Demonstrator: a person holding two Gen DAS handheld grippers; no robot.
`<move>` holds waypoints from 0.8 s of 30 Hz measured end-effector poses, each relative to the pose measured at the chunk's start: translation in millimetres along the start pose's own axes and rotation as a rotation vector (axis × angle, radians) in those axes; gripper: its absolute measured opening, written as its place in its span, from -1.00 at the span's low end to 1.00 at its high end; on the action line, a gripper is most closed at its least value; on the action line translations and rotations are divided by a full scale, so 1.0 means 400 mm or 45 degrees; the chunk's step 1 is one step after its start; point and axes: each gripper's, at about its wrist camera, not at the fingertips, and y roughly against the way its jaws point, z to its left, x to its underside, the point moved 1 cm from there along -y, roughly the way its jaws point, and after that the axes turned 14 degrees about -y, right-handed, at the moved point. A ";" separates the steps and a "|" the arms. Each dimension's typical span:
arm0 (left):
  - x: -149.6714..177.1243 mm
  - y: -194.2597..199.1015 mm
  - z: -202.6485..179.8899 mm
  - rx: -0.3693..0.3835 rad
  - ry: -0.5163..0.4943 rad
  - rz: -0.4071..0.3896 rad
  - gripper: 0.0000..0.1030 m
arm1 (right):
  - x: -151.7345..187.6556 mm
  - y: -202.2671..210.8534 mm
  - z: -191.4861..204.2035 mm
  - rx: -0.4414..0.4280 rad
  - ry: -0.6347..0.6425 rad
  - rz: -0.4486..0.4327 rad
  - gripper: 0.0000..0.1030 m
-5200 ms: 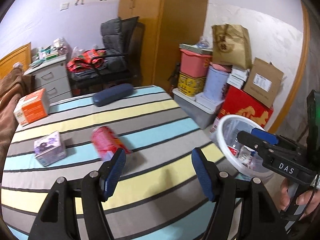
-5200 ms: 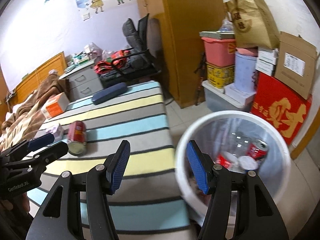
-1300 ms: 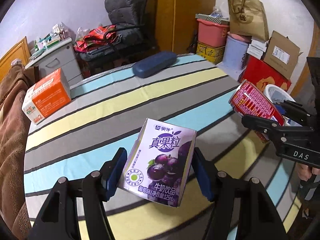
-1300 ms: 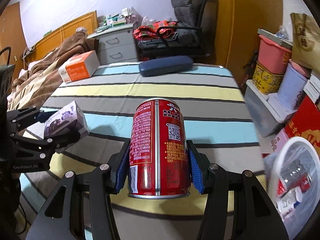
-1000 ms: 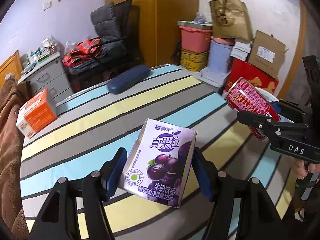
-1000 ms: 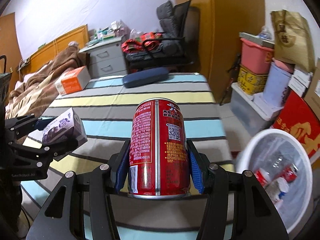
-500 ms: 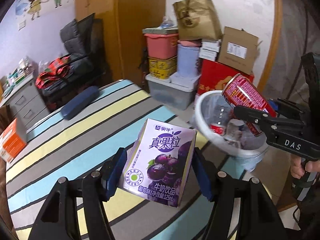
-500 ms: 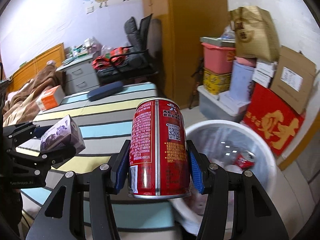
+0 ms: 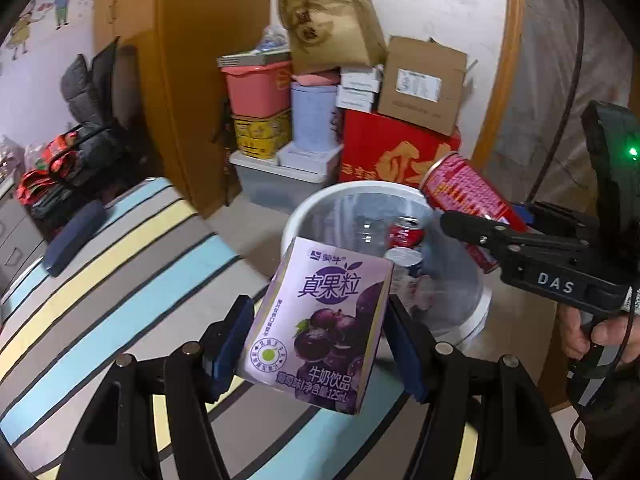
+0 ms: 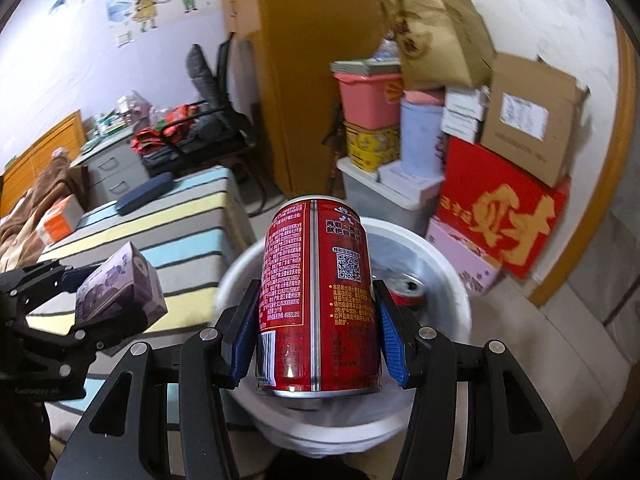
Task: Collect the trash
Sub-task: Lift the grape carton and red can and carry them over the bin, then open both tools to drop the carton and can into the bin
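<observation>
Our right gripper (image 10: 316, 344) clamps a red can (image 10: 316, 300) above the white bin (image 10: 452, 276). Our left gripper (image 9: 316, 344) clamps a purple carton (image 9: 320, 332) near the bin's left rim.

A lived-in bedroom at home is shown: cartoon wall stickers (image 10: 160, 4) at 11 o'clock, a blanket-covered bed (image 10: 36, 196) at 9 o'clock, stacked storage boxes (image 10: 520, 128) at 2 o'clock.
</observation>
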 end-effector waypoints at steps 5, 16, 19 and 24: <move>-0.032 -0.055 -0.050 0.039 -0.025 0.024 0.31 | 0.008 -0.022 -0.038 0.031 -0.021 0.048 0.06; -0.072 -0.181 -0.084 0.065 -0.007 0.118 0.32 | 0.020 -0.068 -0.106 0.059 -0.038 0.159 0.06; -0.069 -0.197 -0.084 0.084 0.005 0.131 0.35 | 0.022 -0.076 -0.118 0.062 -0.046 0.176 0.06; -0.067 -0.192 -0.082 0.089 0.019 0.117 0.52 | 0.012 -0.073 -0.133 0.049 -0.073 0.165 0.26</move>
